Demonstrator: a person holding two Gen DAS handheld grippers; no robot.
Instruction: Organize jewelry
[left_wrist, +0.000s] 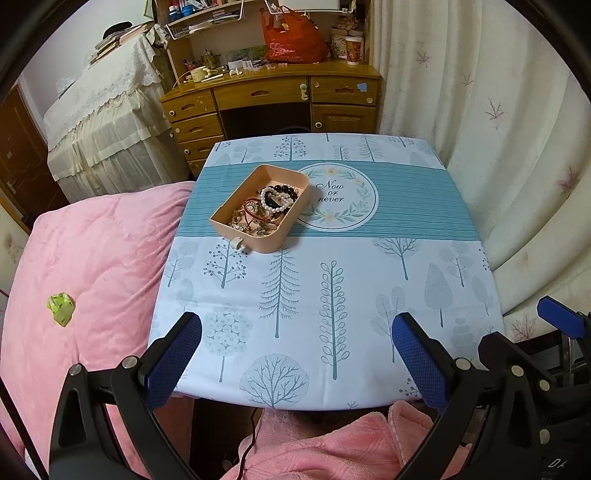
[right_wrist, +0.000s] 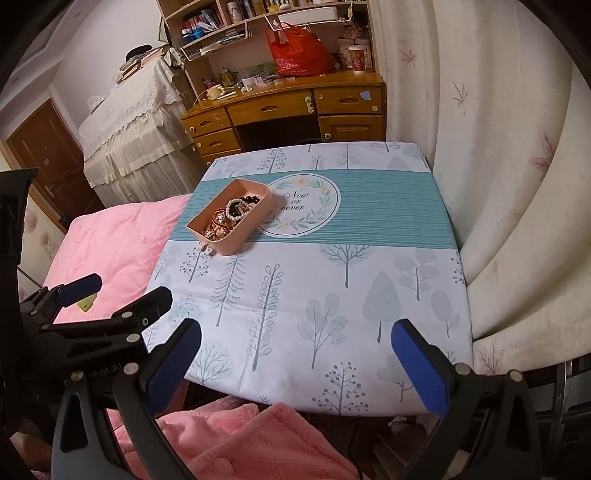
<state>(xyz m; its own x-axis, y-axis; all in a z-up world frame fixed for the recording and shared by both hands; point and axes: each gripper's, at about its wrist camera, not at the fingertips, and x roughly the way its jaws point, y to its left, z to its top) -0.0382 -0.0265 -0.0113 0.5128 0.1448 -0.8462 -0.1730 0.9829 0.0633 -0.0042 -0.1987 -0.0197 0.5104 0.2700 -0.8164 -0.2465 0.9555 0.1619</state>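
A peach plastic tray (left_wrist: 221, 218) (right_wrist: 255, 226) sits on the left part of the table's teal band. It holds a white pearl bracelet (left_wrist: 271, 207) (right_wrist: 232, 206), a dark bead bracelet (left_wrist: 286, 191) (right_wrist: 251, 199) and several brownish and gold pieces (left_wrist: 247, 218) (right_wrist: 218, 226). A small white item (left_wrist: 239, 244) lies on the cloth against the tray's near wall. My left gripper (left_wrist: 297, 325) hovers open over the table's near edge, empty. My right gripper (right_wrist: 295, 332) is likewise open and empty, well short of the tray. The left gripper (right_wrist: 122, 291) shows at the right wrist view's left side.
The table (left_wrist: 332, 295) (right_wrist: 332, 295) wears a tree-print cloth with a round "Now or never" emblem (left_wrist: 341, 197). A pink quilt (left_wrist: 92, 266) with a green scrap (left_wrist: 61, 308) lies left, a curtain (left_wrist: 498, 129) right, a wooden desk (left_wrist: 273, 99) behind. Pink fleece (left_wrist: 332, 443) lies below.
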